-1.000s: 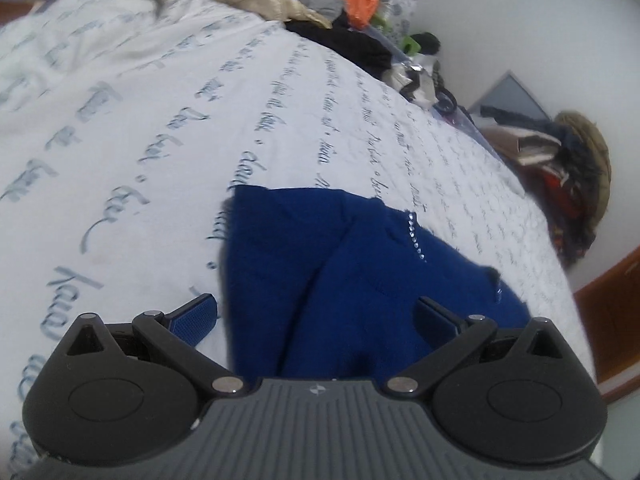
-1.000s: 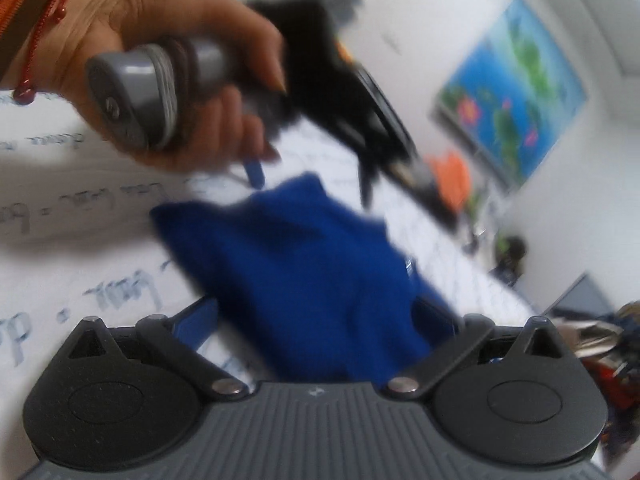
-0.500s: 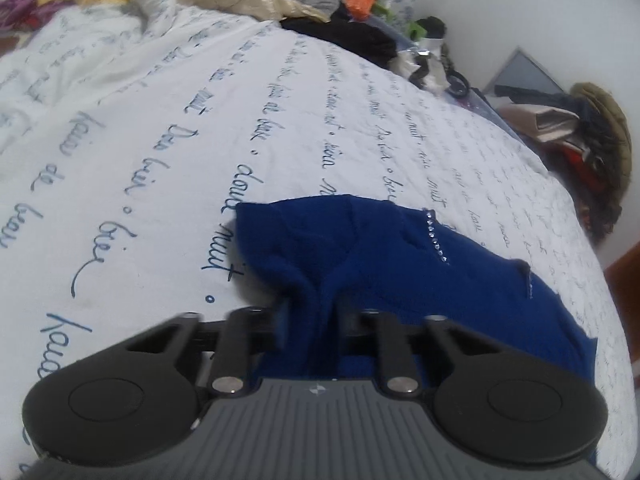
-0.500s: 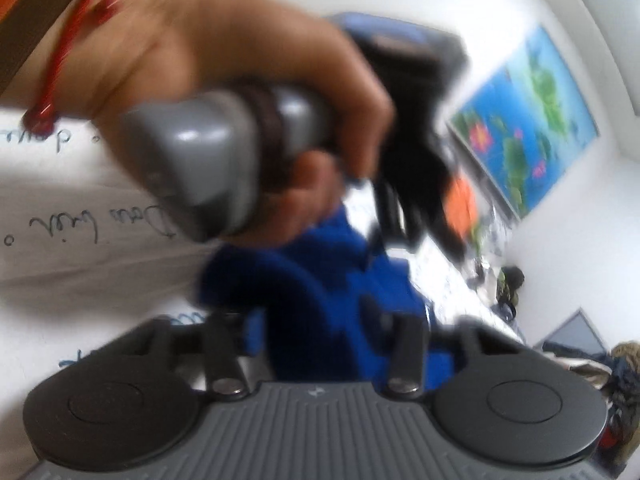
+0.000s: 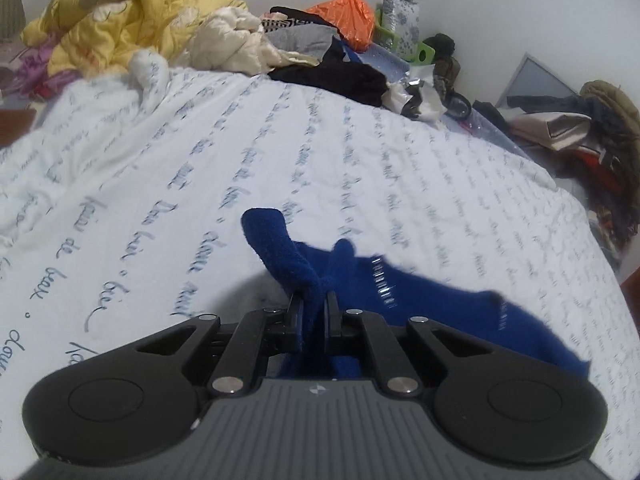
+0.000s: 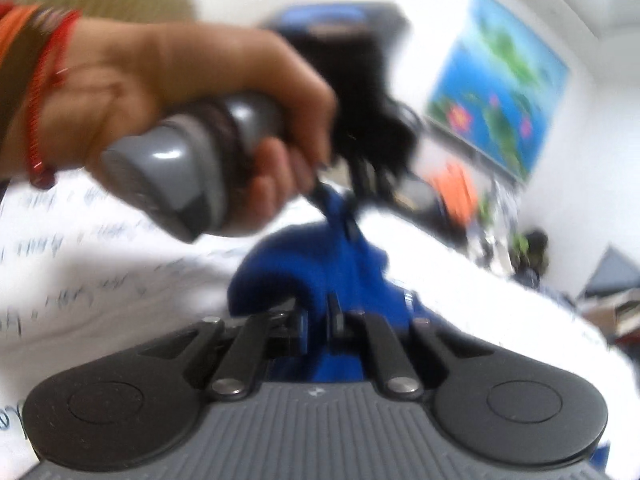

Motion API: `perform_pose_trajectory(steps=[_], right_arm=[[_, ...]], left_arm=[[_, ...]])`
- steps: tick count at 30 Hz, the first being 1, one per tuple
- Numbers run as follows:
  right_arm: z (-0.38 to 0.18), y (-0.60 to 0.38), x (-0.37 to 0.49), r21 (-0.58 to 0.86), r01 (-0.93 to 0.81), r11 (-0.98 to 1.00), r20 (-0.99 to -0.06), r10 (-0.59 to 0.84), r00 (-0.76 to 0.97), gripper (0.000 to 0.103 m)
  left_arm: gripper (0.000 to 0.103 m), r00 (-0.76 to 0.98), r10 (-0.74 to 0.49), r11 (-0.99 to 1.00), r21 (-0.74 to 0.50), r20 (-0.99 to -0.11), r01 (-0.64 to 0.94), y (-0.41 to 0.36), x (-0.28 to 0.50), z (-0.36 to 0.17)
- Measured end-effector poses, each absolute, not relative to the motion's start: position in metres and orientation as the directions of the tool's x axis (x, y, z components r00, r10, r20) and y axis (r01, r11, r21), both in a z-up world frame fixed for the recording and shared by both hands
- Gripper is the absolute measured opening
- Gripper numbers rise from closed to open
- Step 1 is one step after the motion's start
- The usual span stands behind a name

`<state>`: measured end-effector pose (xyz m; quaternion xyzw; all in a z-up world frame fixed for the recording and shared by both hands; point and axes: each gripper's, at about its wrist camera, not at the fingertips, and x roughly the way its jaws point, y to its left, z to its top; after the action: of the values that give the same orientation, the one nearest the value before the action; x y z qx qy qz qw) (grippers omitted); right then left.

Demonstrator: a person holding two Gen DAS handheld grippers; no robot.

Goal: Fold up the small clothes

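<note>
A small dark blue knit garment (image 5: 420, 300) with a sparkly trim lies on the white bedsheet with blue script (image 5: 280, 140). My left gripper (image 5: 314, 304) is shut on a bunched edge of it and holds that edge lifted off the sheet. My right gripper (image 6: 318, 312) is shut on another part of the blue garment (image 6: 340, 248). In the right wrist view, the hand holding the left gripper (image 6: 348, 204) is just ahead, also pinching the cloth. That view is blurred.
A pile of yellow, cream, black and orange clothes (image 5: 200, 28) lies at the far end of the bed. More clutter (image 5: 580, 128) sits off the bed's right side. A blue picture (image 6: 500, 100) hangs on the wall.
Both grippers went from open to shut on the blue garment. They have lifted its near edge off the sheet, bunching the cloth.
</note>
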<state>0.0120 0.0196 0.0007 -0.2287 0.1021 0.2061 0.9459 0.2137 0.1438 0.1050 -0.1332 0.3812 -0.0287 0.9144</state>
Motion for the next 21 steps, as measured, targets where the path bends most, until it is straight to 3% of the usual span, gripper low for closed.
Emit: perform_pose_trajectory(steps=[12, 21], right_arm=[[0.042, -0.088, 0.007, -0.186, -0.291, 0.938, -0.188, 0.257, 0.948, 0.007], [0.039, -0.176, 0.007, -0.082, -0.133, 0.988, -0.189, 0.116, 0.975, 0.006]], left_arm=[[0.010, 0.743, -0.217, 0.970, -0.222, -0.633, 0.094, 0.012, 0.215, 0.152], [0.010, 0.699, -0.309, 0.948, -0.150, -0.644, 0.281, -0.102, 0.218, 0.131]])
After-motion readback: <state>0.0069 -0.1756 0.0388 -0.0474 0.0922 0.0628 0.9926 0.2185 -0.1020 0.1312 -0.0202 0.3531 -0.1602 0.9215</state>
